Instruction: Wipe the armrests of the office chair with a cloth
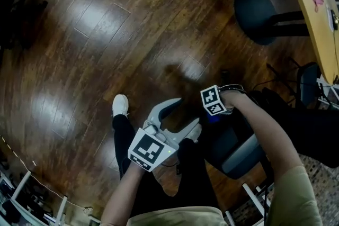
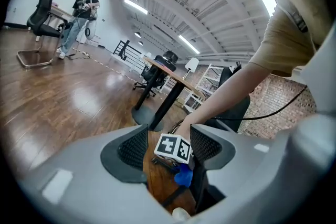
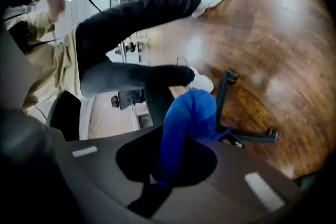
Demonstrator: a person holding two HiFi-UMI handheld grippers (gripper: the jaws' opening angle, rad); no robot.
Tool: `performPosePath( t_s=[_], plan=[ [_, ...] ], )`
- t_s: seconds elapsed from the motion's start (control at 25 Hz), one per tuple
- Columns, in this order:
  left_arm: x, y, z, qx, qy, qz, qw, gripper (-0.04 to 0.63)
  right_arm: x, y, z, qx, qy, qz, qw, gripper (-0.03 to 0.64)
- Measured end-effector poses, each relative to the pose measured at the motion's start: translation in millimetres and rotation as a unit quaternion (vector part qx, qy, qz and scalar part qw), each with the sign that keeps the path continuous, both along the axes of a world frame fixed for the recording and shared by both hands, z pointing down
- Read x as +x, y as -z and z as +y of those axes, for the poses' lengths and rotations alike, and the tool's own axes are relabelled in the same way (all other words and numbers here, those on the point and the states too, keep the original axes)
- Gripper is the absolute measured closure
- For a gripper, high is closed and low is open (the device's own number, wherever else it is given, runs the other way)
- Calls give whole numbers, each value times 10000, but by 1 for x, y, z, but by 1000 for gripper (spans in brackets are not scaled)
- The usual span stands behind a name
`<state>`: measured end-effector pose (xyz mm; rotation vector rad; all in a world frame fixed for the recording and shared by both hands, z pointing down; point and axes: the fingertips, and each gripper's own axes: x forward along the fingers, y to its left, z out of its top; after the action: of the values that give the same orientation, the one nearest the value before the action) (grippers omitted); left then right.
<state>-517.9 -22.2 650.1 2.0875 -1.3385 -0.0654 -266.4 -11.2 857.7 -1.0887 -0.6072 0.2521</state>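
Observation:
The office chair [image 1: 239, 156], dark with a grey edge, stands at the lower right of the head view. My right gripper [image 1: 214, 113] hangs over its near side, shut on a blue cloth [image 1: 213, 118]. In the right gripper view the cloth [image 3: 187, 122] sticks out from the shut gripper [image 3: 169, 161] and lies against a dark chair part [image 3: 156, 98]. I cannot tell whether that part is an armrest. My left gripper [image 1: 186, 114] is open and empty just left of the chair. In the left gripper view that gripper [image 2: 169, 147] frames the right gripper's marker cube [image 2: 174, 148] and the cloth [image 2: 182, 178].
The person's dark trouser legs [image 1: 159, 177] and a white shoe [image 1: 120, 105] are on the wood floor [image 1: 106, 34] beside the chair base [image 3: 247, 136]. A second chair [image 1: 260, 12] stands by a yellow desk [image 1: 317, 29] at the top right. Far off, a person [image 2: 79, 13] stands near another chair.

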Motion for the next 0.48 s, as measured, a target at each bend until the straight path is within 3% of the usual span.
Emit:
performPosePath(
  t_s=[0.08, 0.24, 0.36, 0.48],
  plan=[
    [0, -1, 9, -3, -2, 75, 10000, 360, 20, -9, -6, 69, 337, 234, 9991, 597],
    [1, -1, 20, -12, -6, 169, 9999, 360, 23, -5, 1, 45, -426, 275, 9987, 592],
    [3, 0, 23, 3, -46, 165, 9999, 360, 21, 33, 14, -540, -496, 679, 9950, 592],
    [2, 3, 25, -7, -49, 161, 9999, 360, 21, 84, 33, -1290, -159, 1256, 9835, 594]
  ],
)
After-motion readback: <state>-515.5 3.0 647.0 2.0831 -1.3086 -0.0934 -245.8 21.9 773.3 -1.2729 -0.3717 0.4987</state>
